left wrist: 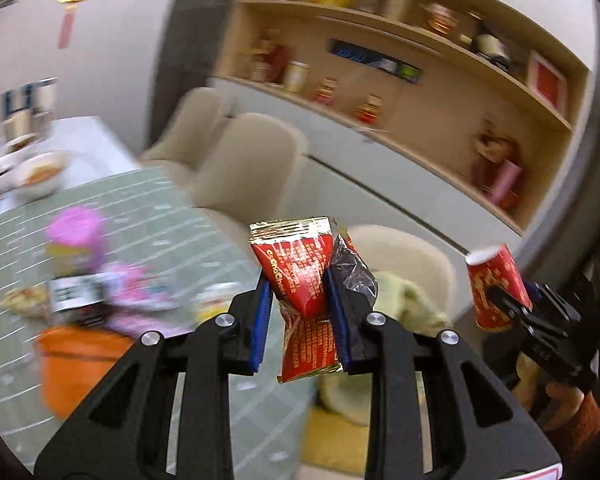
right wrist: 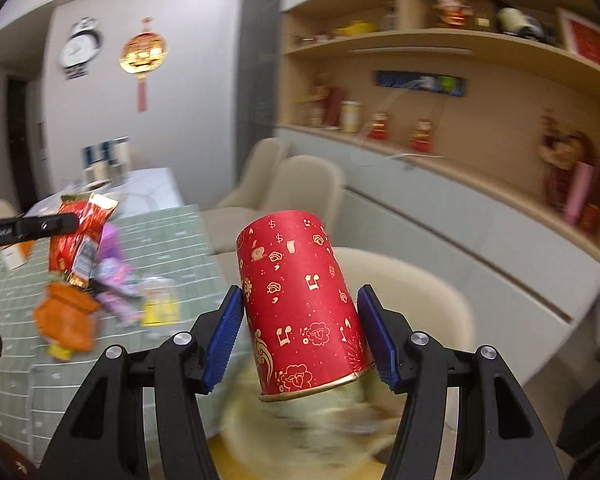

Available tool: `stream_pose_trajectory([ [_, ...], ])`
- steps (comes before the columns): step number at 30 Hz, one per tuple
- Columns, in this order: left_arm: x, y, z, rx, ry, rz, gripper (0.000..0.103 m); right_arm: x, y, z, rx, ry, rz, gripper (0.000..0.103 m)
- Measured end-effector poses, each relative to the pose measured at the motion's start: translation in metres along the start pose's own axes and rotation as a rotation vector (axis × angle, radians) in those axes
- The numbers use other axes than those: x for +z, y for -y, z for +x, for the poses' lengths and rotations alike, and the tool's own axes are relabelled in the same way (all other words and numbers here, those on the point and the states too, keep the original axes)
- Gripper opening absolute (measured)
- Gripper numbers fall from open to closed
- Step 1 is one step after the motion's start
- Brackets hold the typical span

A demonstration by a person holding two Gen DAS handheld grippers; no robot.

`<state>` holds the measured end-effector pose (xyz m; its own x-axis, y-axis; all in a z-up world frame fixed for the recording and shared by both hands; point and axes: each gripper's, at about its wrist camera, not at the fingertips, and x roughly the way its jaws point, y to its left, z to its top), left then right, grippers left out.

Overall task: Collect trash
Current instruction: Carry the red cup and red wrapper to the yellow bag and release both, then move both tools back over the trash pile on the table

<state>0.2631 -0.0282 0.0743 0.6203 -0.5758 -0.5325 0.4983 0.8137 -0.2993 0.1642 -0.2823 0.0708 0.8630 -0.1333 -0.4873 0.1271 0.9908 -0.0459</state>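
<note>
My left gripper (left wrist: 298, 300) is shut on a crumpled red and gold snack wrapper (left wrist: 300, 280), held in the air past the table's edge. The same wrapper (right wrist: 78, 240) shows at the left of the right wrist view, pinched by the left gripper. My right gripper (right wrist: 300, 328) is shut on a red paper cup (right wrist: 300, 304) with gold patterns, held upside down and tilted. The cup (left wrist: 494, 288) also shows at the right of the left wrist view.
A table with a green checked cloth (right wrist: 172, 232) carries an orange wrapper (right wrist: 66, 320), pink packets (right wrist: 116, 280), a yellow packet (right wrist: 160, 304) and bowls (left wrist: 40, 172). Cream chairs (right wrist: 404, 288) stand beside it. A wall shelf (right wrist: 460, 128) holds ornaments.
</note>
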Motion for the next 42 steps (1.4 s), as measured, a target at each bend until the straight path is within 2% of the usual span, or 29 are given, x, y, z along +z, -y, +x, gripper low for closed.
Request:
stream_pose_trajectory([
  [2, 0.0, 0.026, 0.027, -0.047, -0.03, 0.033, 0.026, 0.0, 0.032, -0.002, -0.052, 0.0, 0.019, 0.056],
  [7, -0.009, 0.082, 0.113, -0.147, -0.175, 0.068, 0.026, -0.01, 0.089, 0.001, -0.117, -0.023, 0.073, 0.056],
  [13, -0.024, 0.132, 0.186, -0.205, -0.276, 0.087, 0.026, -0.028, 0.13, 0.017, -0.131, -0.059, 0.114, 0.056],
  [16, -0.03, 0.146, 0.213, -0.216, -0.319, 0.092, 0.037, -0.032, 0.141, 0.024, -0.109, -0.072, 0.127, 0.056],
  [18, -0.034, 0.147, 0.222, -0.191, -0.336, 0.073, 0.05, -0.031, 0.147, 0.033, -0.087, -0.077, 0.133, 0.056],
  [22, -0.036, 0.132, 0.213, -0.132, -0.327, 0.039, 0.053, -0.031, 0.148, 0.059, -0.031, -0.094, 0.133, 0.056],
  [31, -0.053, 0.086, 0.151, 0.014, -0.25, -0.044, 0.055, -0.042, 0.117, 0.121, 0.085, -0.141, 0.124, 0.058],
  [34, -0.06, 0.069, 0.13, 0.058, -0.232, -0.082, 0.057, -0.047, 0.106, 0.133, 0.187, -0.105, 0.124, 0.062],
  [38, -0.068, 0.041, 0.104, 0.115, -0.215, -0.144, 0.058, -0.052, 0.089, 0.151, 0.194, -0.16, 0.077, 0.069],
  [42, -0.08, 0.012, 0.085, 0.169, -0.211, -0.21, 0.059, -0.059, 0.082, 0.148, 0.199, -0.179, 0.1, 0.07],
])
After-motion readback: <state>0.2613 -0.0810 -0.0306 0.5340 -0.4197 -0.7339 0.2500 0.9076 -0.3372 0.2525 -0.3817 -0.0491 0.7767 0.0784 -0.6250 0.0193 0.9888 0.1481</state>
